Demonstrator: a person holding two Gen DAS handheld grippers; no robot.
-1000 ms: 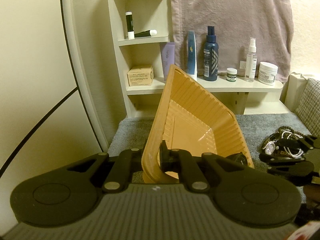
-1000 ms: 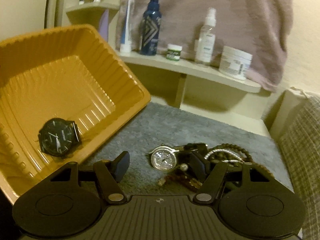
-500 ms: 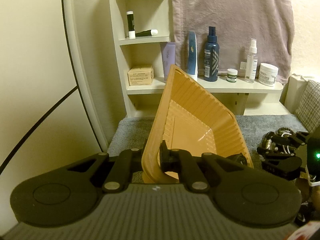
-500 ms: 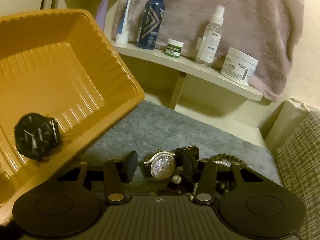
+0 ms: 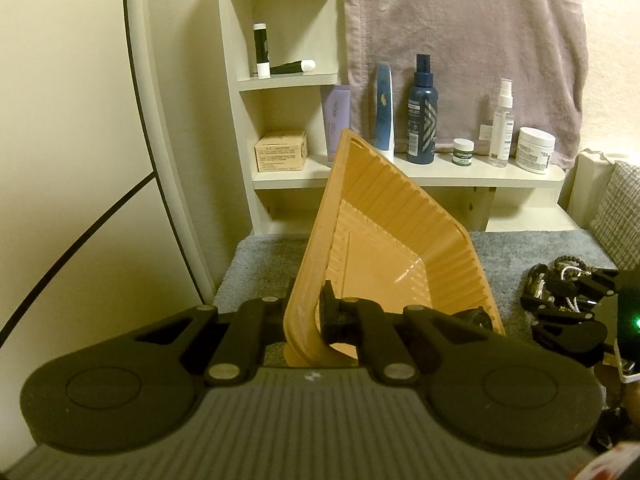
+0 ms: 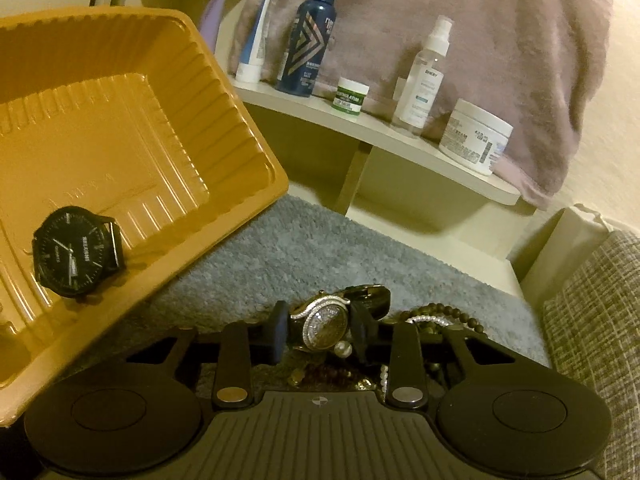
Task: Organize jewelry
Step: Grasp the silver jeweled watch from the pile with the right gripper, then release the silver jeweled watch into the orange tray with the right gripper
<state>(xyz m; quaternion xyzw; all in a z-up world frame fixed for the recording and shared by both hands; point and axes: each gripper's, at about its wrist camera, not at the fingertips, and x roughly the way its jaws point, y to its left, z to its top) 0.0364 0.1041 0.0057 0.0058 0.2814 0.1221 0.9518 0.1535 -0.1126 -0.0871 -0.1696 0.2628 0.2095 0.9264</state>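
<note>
My left gripper point(image 5: 310, 322) is shut on the near rim of an orange plastic tray point(image 5: 384, 240) and holds it tilted up toward the right. A black watch point(image 6: 76, 256) lies inside the tray point(image 6: 120, 120), against its lower wall. My right gripper point(image 6: 320, 330) has its jaws around a silver jewelled watch point(image 6: 324, 322) on the grey mat, both pads at its case. Beaded bracelets and pearls point(image 6: 436, 316) lie heaped right beside it. The right gripper point(image 5: 564, 308) also shows in the left wrist view over the jewelry pile.
A grey carpet mat point(image 6: 320, 248) covers the surface. A low shelf point(image 6: 380, 132) behind holds bottles and jars, with a mauve towel point(image 6: 480, 40) hung above. A woven cushion point(image 6: 592, 320) lies at right. A tall shelf unit point(image 5: 280, 80) stands at back left.
My right gripper moved forward and down over the silver watch and its jaws closed in around it. The left gripper kept the tilted tray steady.
</note>
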